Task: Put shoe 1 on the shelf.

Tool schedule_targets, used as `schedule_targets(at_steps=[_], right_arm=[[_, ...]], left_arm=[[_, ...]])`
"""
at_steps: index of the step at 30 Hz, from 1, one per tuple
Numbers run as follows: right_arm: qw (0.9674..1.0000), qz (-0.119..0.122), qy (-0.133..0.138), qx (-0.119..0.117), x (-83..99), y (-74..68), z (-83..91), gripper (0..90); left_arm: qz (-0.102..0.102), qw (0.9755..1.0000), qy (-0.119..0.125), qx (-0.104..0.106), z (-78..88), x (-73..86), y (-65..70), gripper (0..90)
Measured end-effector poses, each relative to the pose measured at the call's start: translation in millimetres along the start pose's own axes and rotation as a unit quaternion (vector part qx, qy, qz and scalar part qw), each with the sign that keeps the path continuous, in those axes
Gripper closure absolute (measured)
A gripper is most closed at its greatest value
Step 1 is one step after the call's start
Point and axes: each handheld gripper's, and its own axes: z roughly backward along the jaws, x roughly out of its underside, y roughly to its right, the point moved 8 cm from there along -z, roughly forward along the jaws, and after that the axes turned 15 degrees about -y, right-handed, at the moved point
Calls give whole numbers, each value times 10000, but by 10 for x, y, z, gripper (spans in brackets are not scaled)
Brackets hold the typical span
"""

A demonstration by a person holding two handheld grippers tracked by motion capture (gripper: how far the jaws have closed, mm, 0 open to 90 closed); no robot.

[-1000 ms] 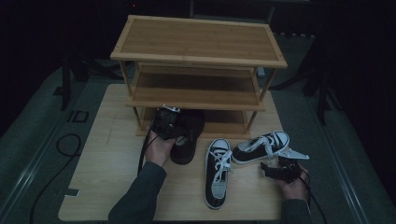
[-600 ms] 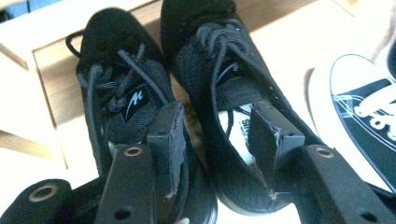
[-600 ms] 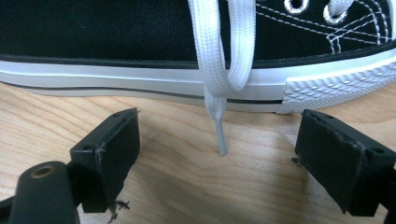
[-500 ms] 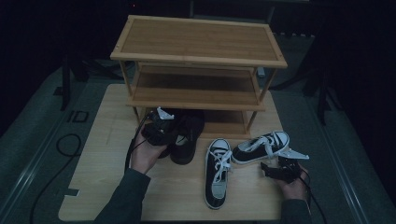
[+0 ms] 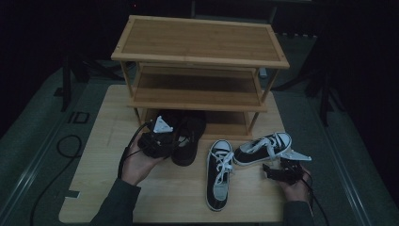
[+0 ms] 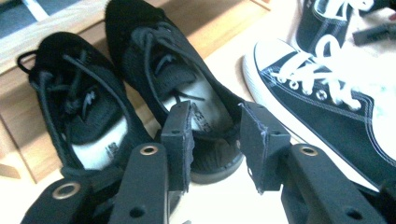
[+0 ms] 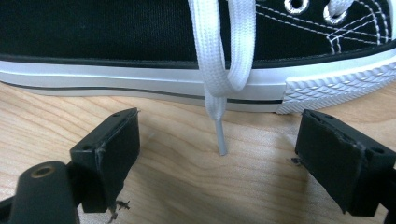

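The room is dark all round, and the light falls on a pale wooden board laid over a grey-green floor, low in the middle of the high view. At the top centre of that view stands a three-tier bamboo shoe rack.

Just under the rack's lowest shelf, left of centre, lie two black shoes side by side. The left gripper, held in the person's left hand, sits at the heel end of them. In the left gripper view the nearer black shoe runs from top centre down to the middle, and its heel rim lies between the two pads. The jaws have just been closing, yet a gap shows between the pads and I cannot make out either one pressing on the heel. The other black shoe lies at the left of that view, toe towards the rack's bottom board.

Right of centre in the high view lie two black-and-white sneakers, one pointing down the frame, the other lying across. The right gripper rests on the board at lower right, just beside the crosswise sneaker. In the right gripper view its jaws stand wide apart with bare wood between them, and a white lace end hangs between them off the sneaker's white sole.
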Motion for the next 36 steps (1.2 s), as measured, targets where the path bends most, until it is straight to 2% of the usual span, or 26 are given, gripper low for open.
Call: schedule_targets(at_steps=[6,14,17,25,29,30,36], right_arm=[[10000,-4,-3,-4,1,-1,0,137],[10000,6,-6,-3,2,-1,1,137],[10000,6,-7,-3,2,-1,1,137],[10000,11,-6,-6,2,-2,1,137],[10000,11,-6,-6,2,-2,1,137],[10000,12,-7,-6,2,-2,1,137],[10000,11,-7,-6,2,-2,1,137]], left_arm=[[-114,9998,-97,135,-68,143,73,681],[67,9993,-212,314,-230,335,99,682],[70,9988,-305,382,-314,396,112,681],[-26,9972,-590,454,-587,509,177,678],[-68,9968,-656,462,-635,528,187,678],[-107,9962,-743,443,-728,558,202,678],[-164,9948,-906,445,-853,621,210,683]])
